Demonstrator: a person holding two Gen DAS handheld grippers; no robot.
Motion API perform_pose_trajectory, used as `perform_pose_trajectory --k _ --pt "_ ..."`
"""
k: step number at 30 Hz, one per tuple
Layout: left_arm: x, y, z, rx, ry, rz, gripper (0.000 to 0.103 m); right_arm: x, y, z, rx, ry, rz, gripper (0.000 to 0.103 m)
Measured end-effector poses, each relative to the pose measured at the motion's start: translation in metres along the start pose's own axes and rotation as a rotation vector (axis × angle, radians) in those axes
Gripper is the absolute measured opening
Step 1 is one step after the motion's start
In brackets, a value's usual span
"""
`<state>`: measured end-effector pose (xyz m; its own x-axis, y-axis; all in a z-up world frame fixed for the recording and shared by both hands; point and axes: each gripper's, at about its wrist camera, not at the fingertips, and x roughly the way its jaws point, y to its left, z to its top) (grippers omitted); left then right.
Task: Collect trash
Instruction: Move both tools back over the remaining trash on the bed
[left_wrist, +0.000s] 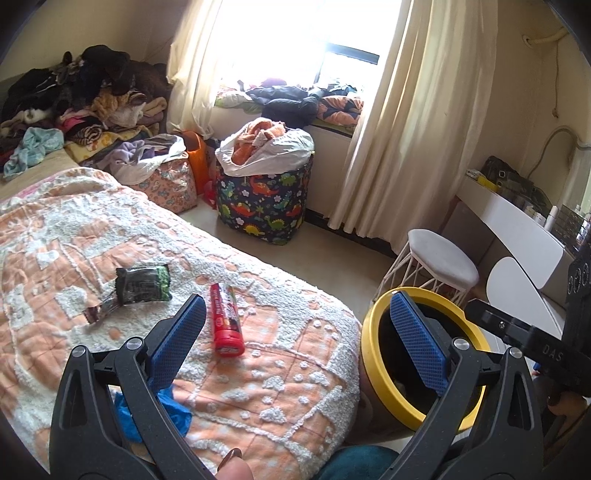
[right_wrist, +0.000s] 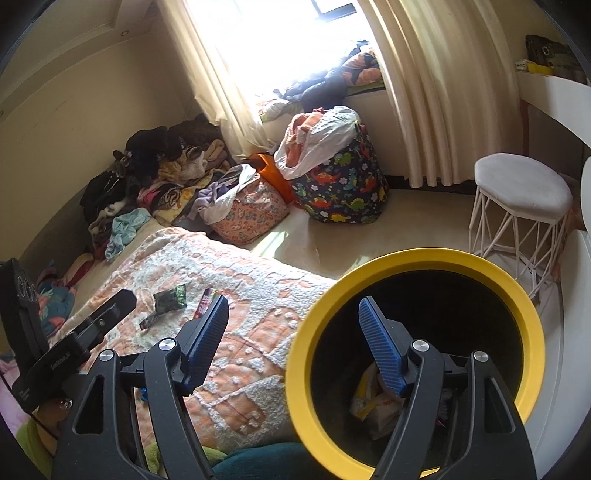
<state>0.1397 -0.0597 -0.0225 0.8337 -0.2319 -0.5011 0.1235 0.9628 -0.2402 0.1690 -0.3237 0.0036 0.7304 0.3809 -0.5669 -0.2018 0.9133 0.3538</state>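
Note:
A red tube (left_wrist: 225, 319) lies on the orange-and-white bedspread (left_wrist: 55, 240), just beyond my left gripper (left_wrist: 295, 301), which is open with nothing between its fingers. A black-and-green wrapper (left_wrist: 142, 284) and a small foil scrap (left_wrist: 98, 312) lie further left. Something crumpled and blue (left_wrist: 173, 413) sits under the left finger. A yellow-rimmed bin (left_wrist: 369, 354) stands beside the bed. In the right wrist view my right gripper (right_wrist: 293, 306) is open and empty, its right finger over the bin (right_wrist: 406, 258), which holds crumpled packaging (right_wrist: 373, 400). The wrapper (right_wrist: 170, 297) shows there too.
A dinosaur-print basket (left_wrist: 264, 199) stuffed with cloth stands on the floor by the curtains (left_wrist: 406, 129). A pile of clothes (left_wrist: 74, 96) covers the bed's far end. A white wire stool (left_wrist: 439, 262) and a white desk (left_wrist: 517, 221) stand to the right of the bin.

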Motion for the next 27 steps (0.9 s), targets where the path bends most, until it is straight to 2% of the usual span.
perform_pose_trajectory --k 19,27 --pt "-0.007 0.065 0.006 -0.108 -0.02 0.085 0.092 0.013 0.063 -0.018 -0.092 0.034 0.08 0.074" --pt "-0.013 0.1 0.008 -0.167 -0.027 0.126 0.092 0.024 0.106 -0.036 -0.178 0.077 0.135 0.074"
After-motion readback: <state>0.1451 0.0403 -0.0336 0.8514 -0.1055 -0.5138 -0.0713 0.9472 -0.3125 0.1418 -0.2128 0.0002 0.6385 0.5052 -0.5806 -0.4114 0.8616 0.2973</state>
